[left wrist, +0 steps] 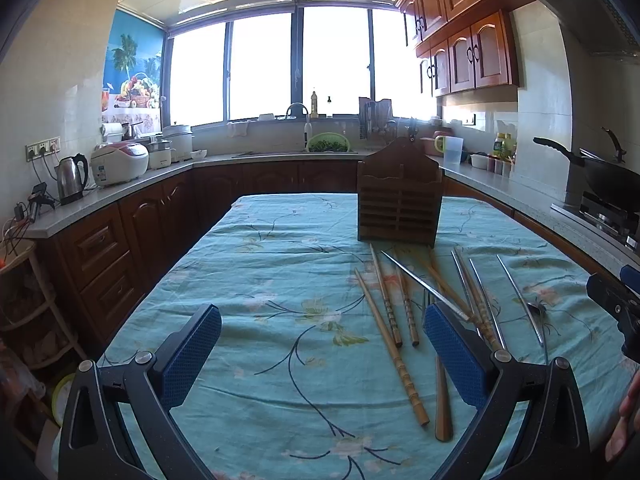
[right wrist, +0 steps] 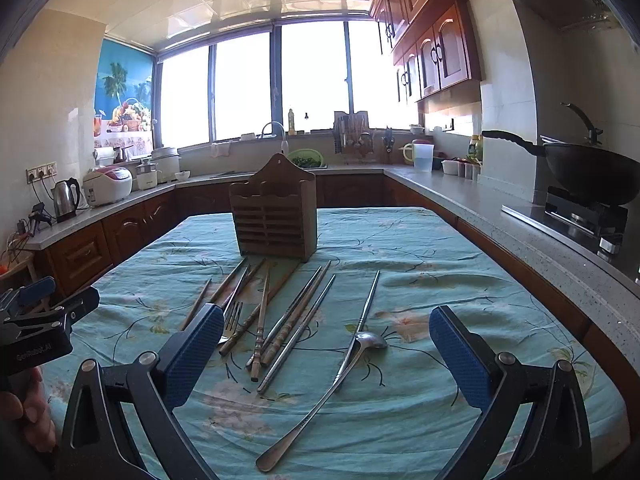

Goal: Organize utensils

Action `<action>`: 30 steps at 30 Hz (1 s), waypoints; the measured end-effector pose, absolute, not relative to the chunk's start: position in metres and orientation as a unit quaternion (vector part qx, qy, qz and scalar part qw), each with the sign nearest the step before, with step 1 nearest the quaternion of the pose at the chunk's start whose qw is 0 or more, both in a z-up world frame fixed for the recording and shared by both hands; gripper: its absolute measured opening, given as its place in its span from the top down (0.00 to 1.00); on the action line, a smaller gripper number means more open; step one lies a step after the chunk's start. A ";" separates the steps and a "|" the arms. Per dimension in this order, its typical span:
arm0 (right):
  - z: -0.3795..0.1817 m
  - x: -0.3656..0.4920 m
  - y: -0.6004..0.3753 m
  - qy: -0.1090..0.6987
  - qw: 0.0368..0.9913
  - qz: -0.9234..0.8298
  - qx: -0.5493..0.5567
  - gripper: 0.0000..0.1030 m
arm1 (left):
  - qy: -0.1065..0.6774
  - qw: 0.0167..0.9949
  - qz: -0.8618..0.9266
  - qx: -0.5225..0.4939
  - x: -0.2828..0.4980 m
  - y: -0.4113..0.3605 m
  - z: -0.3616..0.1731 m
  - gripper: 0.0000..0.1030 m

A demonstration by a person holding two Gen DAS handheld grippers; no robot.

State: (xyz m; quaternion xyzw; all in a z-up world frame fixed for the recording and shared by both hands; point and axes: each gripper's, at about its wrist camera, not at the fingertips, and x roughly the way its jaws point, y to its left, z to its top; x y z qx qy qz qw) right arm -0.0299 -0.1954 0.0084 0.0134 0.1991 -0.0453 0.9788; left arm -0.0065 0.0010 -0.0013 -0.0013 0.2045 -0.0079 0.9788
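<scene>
A brown wooden utensil holder (left wrist: 399, 196) (right wrist: 275, 214) stands upright on the table. In front of it lie scattered bamboo chopsticks (left wrist: 390, 334) (right wrist: 262, 316), metal chopsticks (left wrist: 426, 286) (right wrist: 298, 334), a metal spoon (right wrist: 362, 344) (left wrist: 534, 310) and a fork (right wrist: 232, 320). My left gripper (left wrist: 322, 354) hovers open over the cloth, left of most utensils, nothing between its blue pads. My right gripper (right wrist: 326, 354) is open too, with the spoon and chopstick ends lying on the cloth below the gap. Each gripper's body shows at the edge of the other's view.
The table carries a teal flowered cloth (left wrist: 260, 280) (right wrist: 440, 272). Counters run around three sides with a kettle (left wrist: 72, 178), rice cooker (left wrist: 120, 162), sink (left wrist: 296, 152) and a black wok (right wrist: 592, 178) on the stove. A person's hand (right wrist: 28, 412) holds the left gripper.
</scene>
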 end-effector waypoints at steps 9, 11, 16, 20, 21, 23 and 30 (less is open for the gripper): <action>0.009 -0.030 -0.195 0.195 0.980 -0.045 0.013 0.00 | 0.202 0.979 -0.007 -0.003 -0.007 0.001 -0.001 0.01; 0.009 -0.030 -0.195 0.194 0.980 -0.044 0.013 0.00 | 0.201 0.980 -0.007 -0.005 -0.008 0.002 -0.001 0.01; 0.009 -0.030 -0.194 0.191 0.981 -0.042 0.012 0.00 | 0.199 0.980 -0.005 -0.005 -0.009 0.003 -0.001 0.01; 0.010 -0.031 -0.194 0.188 0.981 -0.041 0.012 0.00 | 0.195 0.981 -0.005 -0.004 -0.010 0.002 0.000 0.01; 0.010 -0.031 -0.193 0.187 0.981 -0.041 0.013 0.00 | 0.194 0.981 -0.006 -0.003 -0.011 0.002 0.000 0.01; 0.010 -0.032 -0.193 0.185 0.982 -0.041 0.012 0.00 | 0.192 0.981 -0.006 -0.001 -0.012 0.001 0.001 0.01; 0.010 -0.032 -0.195 0.183 0.982 -0.040 0.015 0.00 | 0.187 0.982 -0.009 0.005 -0.013 -0.002 0.001 0.01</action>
